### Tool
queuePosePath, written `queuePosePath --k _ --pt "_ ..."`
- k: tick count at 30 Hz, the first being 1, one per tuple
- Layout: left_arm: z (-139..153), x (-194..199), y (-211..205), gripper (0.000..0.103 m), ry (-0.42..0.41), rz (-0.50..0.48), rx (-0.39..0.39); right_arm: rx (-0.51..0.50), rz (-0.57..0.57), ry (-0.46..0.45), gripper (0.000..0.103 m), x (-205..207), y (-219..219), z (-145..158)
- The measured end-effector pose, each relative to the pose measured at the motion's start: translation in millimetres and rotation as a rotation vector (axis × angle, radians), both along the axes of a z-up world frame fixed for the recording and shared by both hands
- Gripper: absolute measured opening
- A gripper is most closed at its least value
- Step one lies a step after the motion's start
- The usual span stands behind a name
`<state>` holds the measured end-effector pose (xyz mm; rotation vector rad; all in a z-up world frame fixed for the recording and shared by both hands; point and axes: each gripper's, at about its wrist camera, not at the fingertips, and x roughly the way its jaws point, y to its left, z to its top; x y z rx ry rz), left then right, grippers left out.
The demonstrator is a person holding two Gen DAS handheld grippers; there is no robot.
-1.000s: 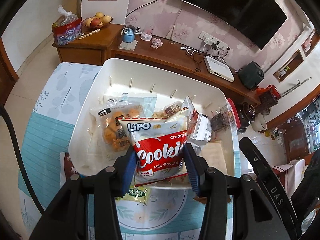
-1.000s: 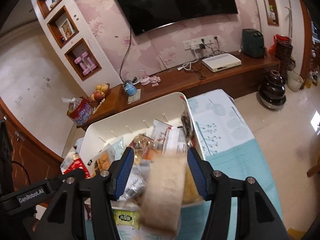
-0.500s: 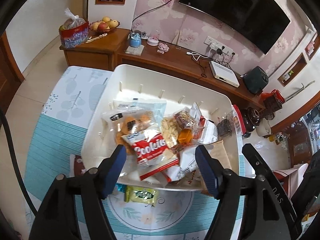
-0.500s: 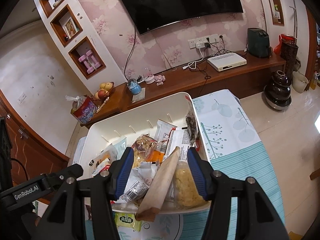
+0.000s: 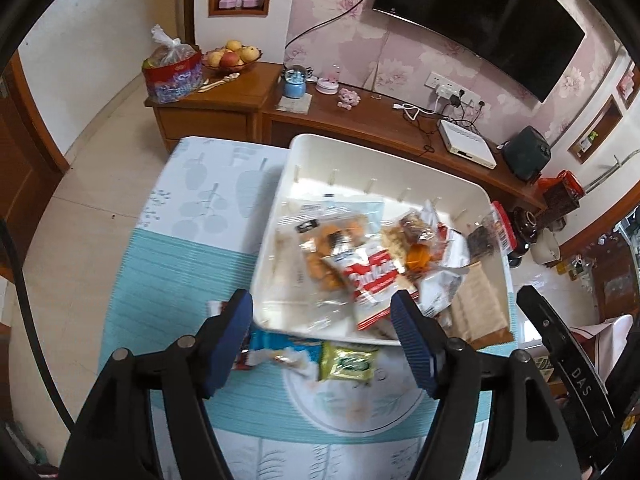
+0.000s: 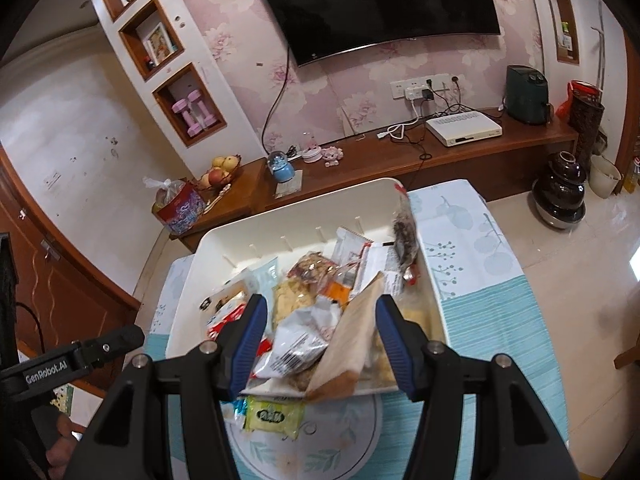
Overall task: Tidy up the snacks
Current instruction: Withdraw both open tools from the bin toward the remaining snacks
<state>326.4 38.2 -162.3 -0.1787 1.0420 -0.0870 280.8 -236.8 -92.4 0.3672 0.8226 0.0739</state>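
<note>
Crinkly foil snack packets [image 5: 370, 276] fill the white bin [image 5: 276, 248]; both hand-held grippers gape, empty.

Snack packets [image 5: 368, 276] heaped in white bin [image 5: 280, 240]

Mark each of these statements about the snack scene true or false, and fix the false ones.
1. The red and white cookie bag lies inside the white bin. True.
2. The left gripper is clamped on that cookie bag. False: its jaws have just been opening and hold nothing.
3. A yellow-green packet lies on the tablecloth outside the bin. True.
4. The brown paper packet lies flat on the floor. False: it leans on the bin's front rim, between the right gripper's jaws.
</note>
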Motion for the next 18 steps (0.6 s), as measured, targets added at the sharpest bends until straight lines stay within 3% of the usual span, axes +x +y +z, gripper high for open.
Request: queuePosePath --k 9,18 --pt "4 -14 43 0.070 0.009 -0.002 0.041 -0.044 0.051 -0.020 0.060 -28 37 4" --pt "-17 -18 78 0.070 0.077 -0.022 0.075 -0.146 0.119 -0.036 0.067 -53 81 -3"
